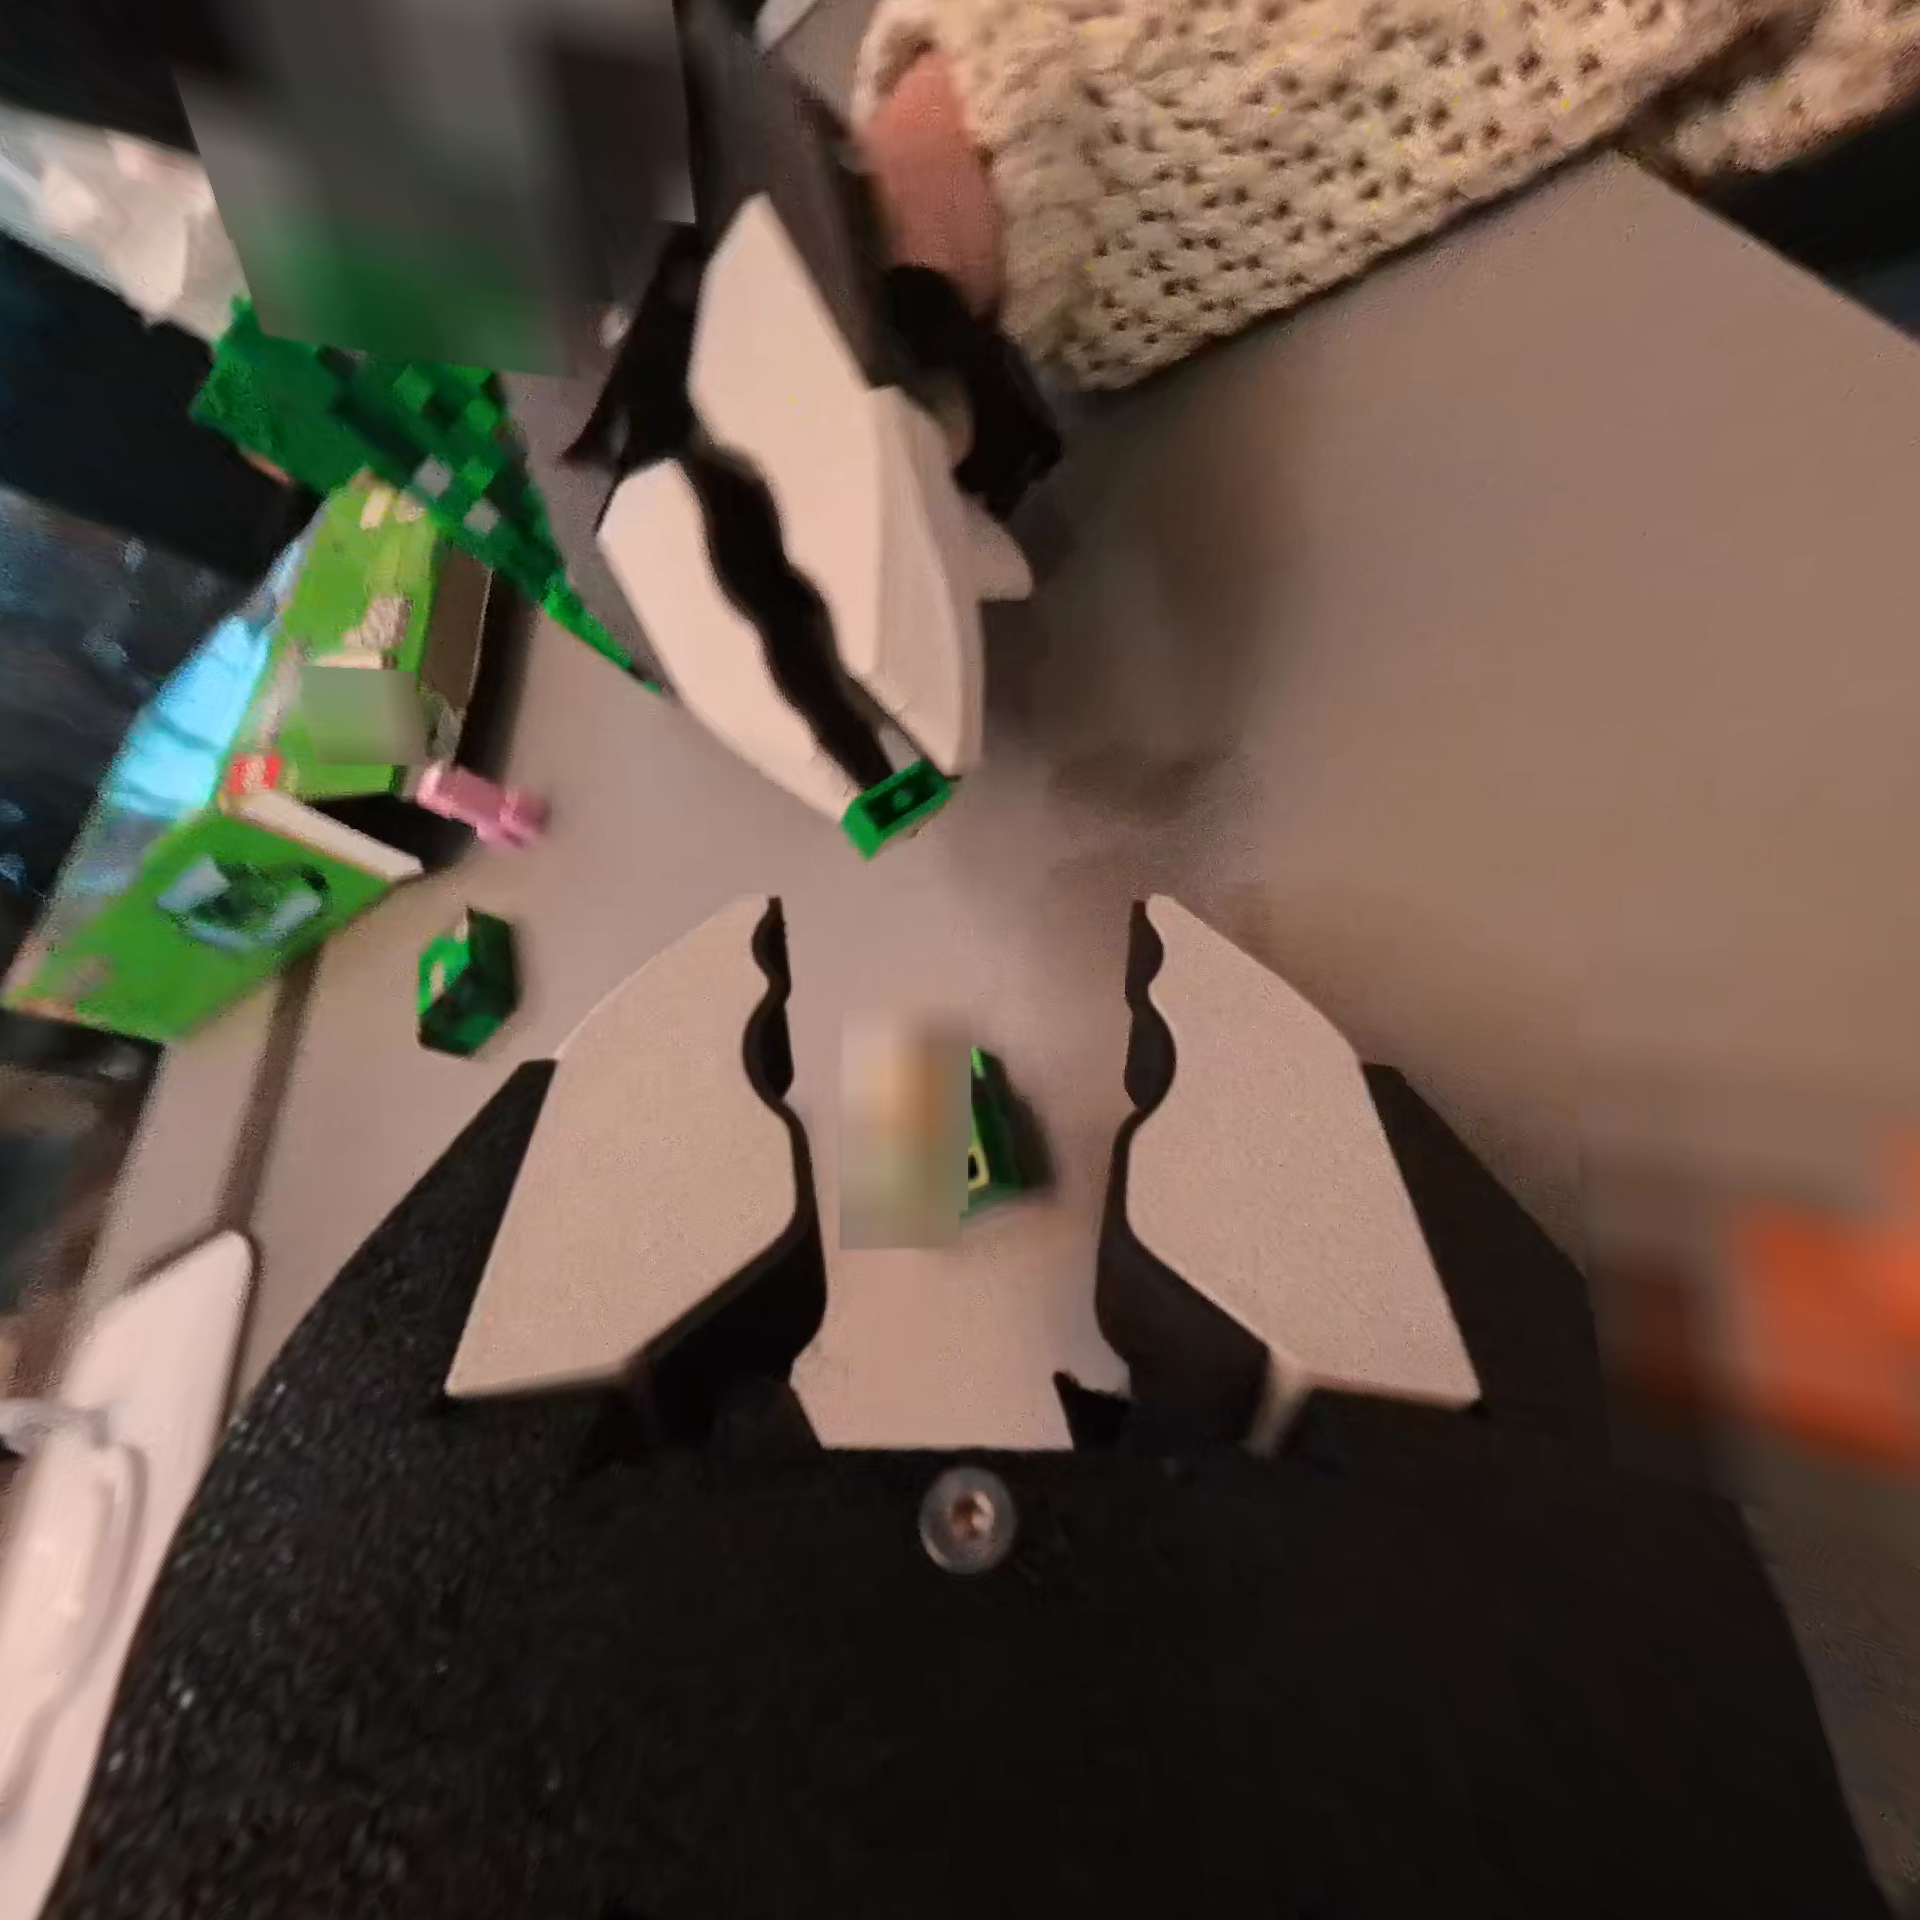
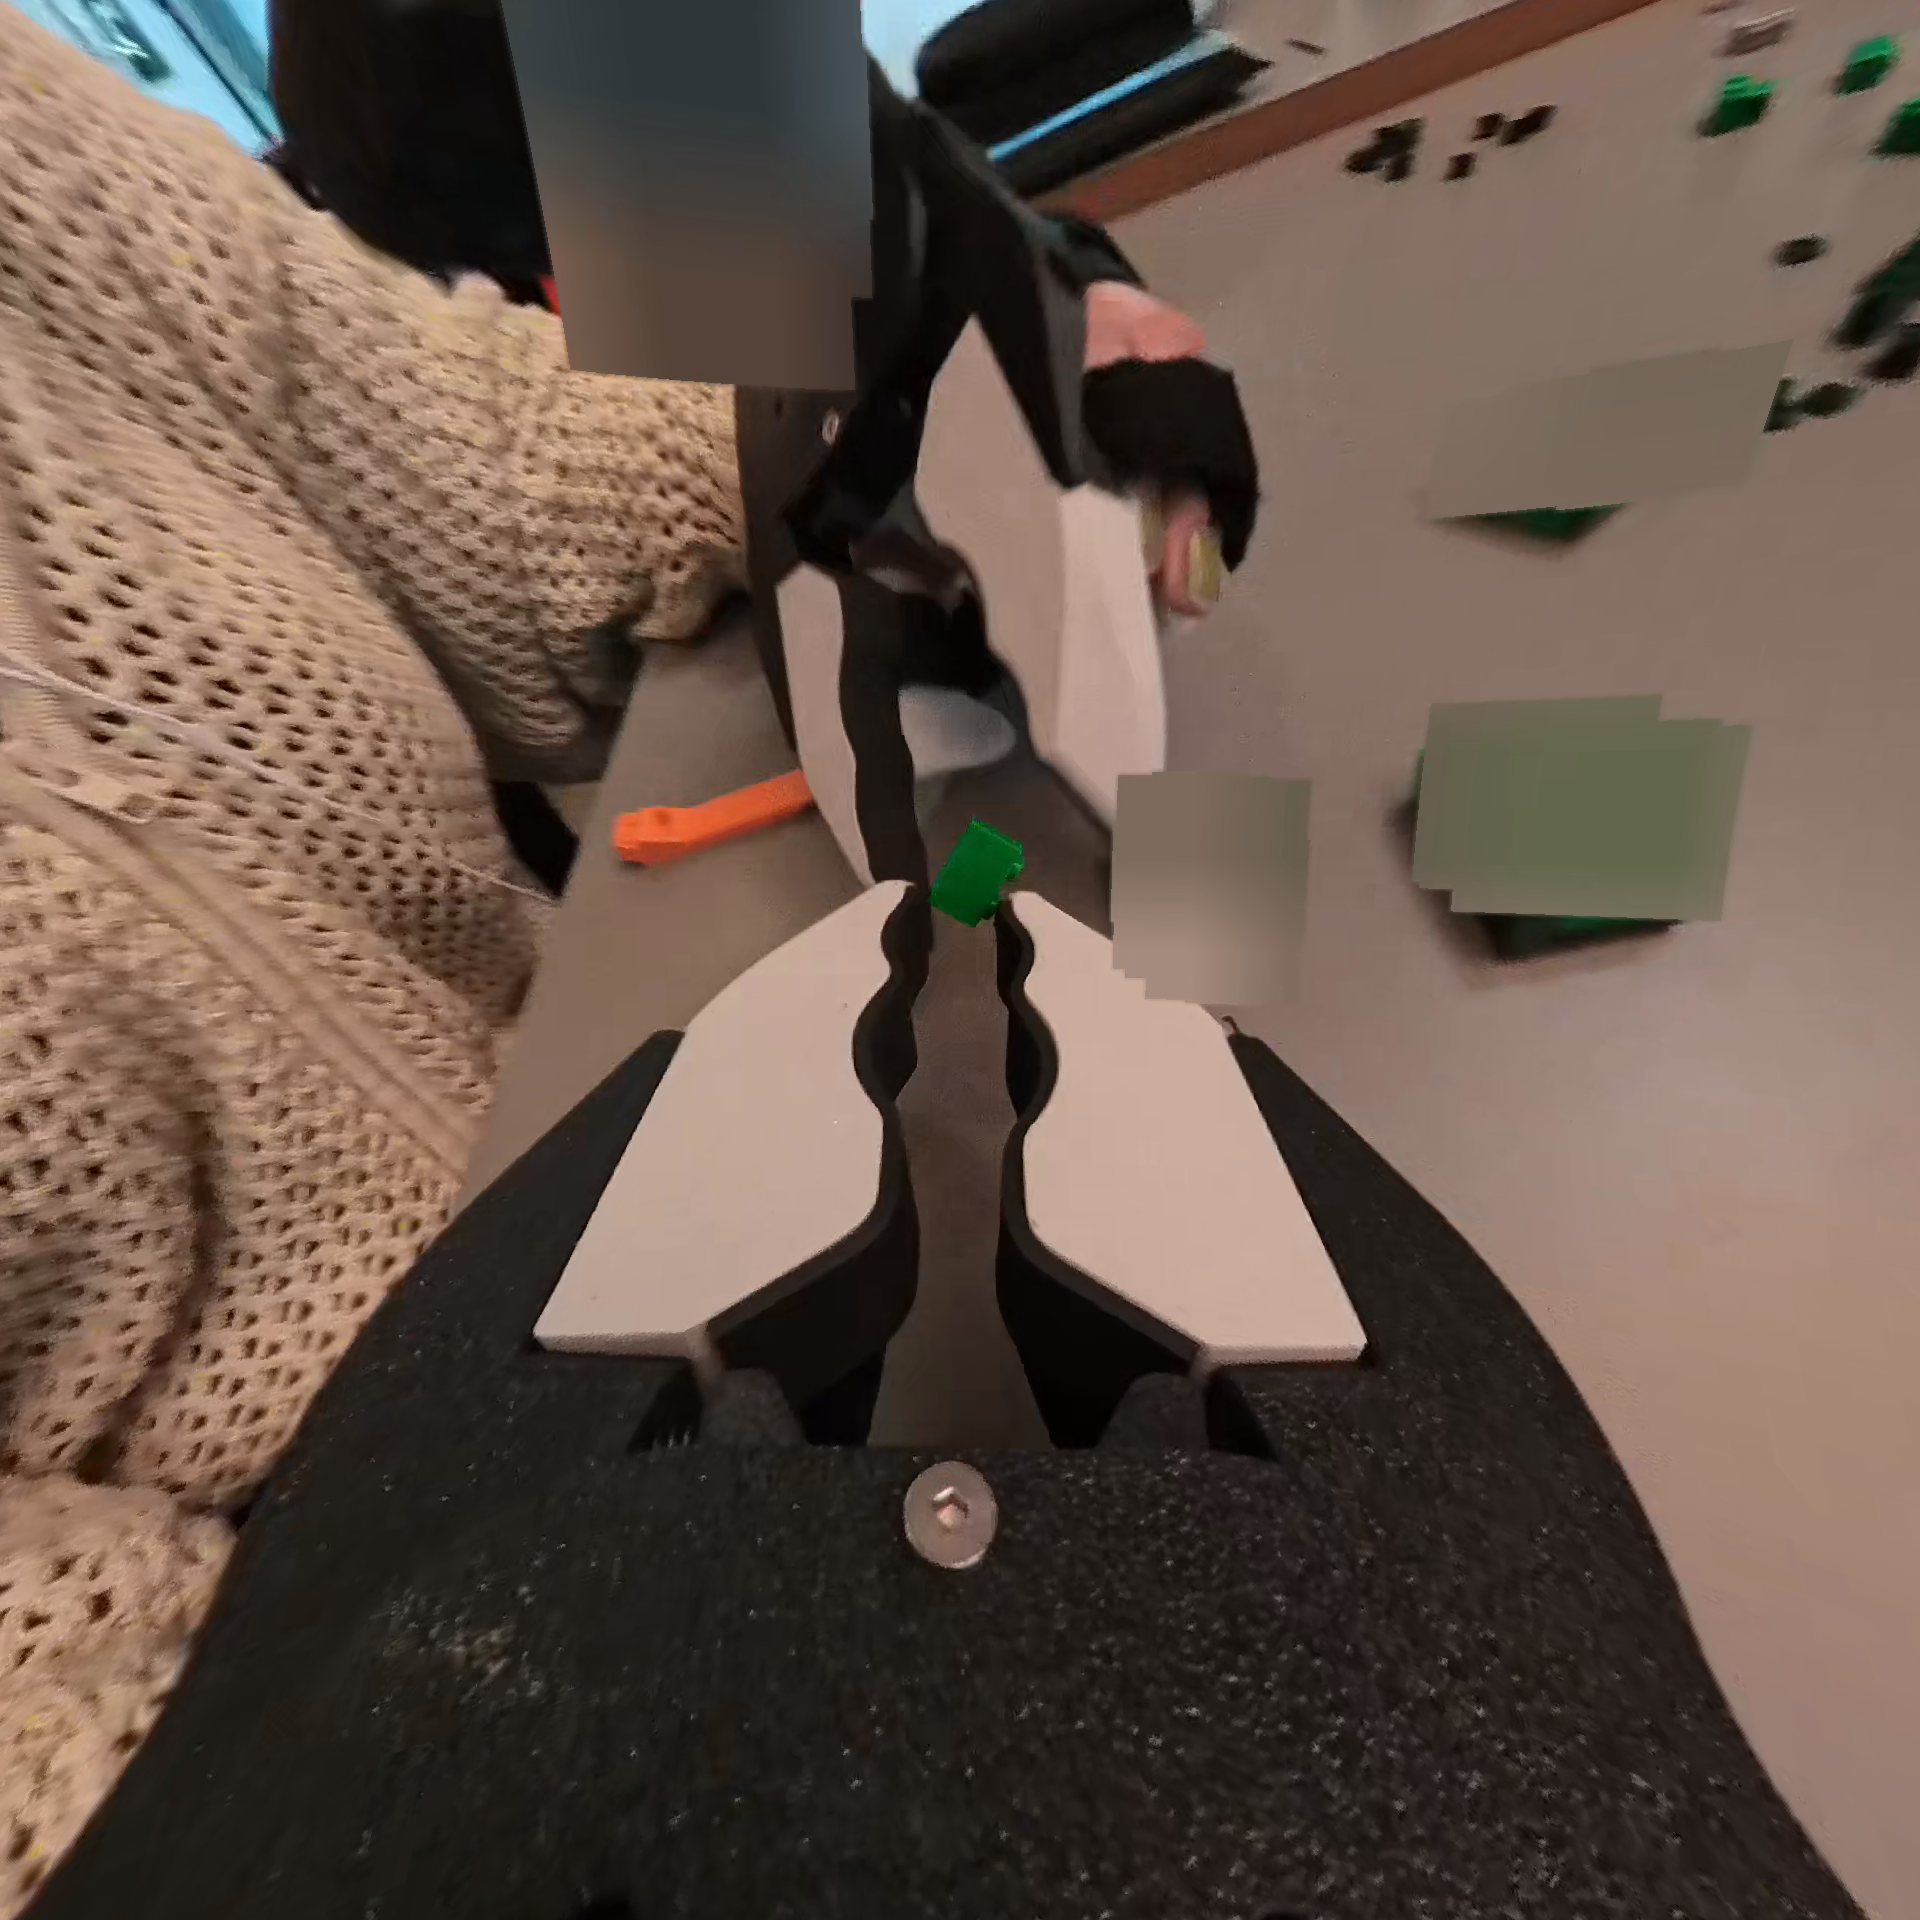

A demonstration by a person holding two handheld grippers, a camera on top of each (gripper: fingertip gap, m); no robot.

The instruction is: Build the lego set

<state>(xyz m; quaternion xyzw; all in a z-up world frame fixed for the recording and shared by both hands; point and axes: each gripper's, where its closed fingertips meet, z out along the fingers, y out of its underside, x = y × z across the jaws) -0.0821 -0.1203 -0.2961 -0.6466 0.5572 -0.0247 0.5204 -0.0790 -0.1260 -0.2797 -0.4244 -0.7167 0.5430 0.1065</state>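
My right gripper (image 2: 964,900) is shut on a small green brick (image 2: 977,871), pinched at its fingertips above the grey table (image 2: 1507,1195). In the left wrist view the right gripper (image 1: 907,777) hangs tilted with that brick (image 1: 899,808) at its tips, just ahead of my left gripper (image 1: 956,920). My left gripper is open and empty, low over the table. A small dark green piece (image 1: 1003,1148) lies between its fingers, partly hidden by a blurred patch. The left gripper's white fingers (image 2: 1101,665) show beyond the brick in the right wrist view.
Another dark green piece (image 1: 468,982), a pink piece (image 1: 483,808), a green box (image 1: 208,914) and a green brick build (image 1: 395,436) lie to the left. An orange tool (image 2: 717,816) lies by the person's knitted sleeve (image 2: 260,727). Several loose green and black pieces (image 2: 1735,104) sit far off.
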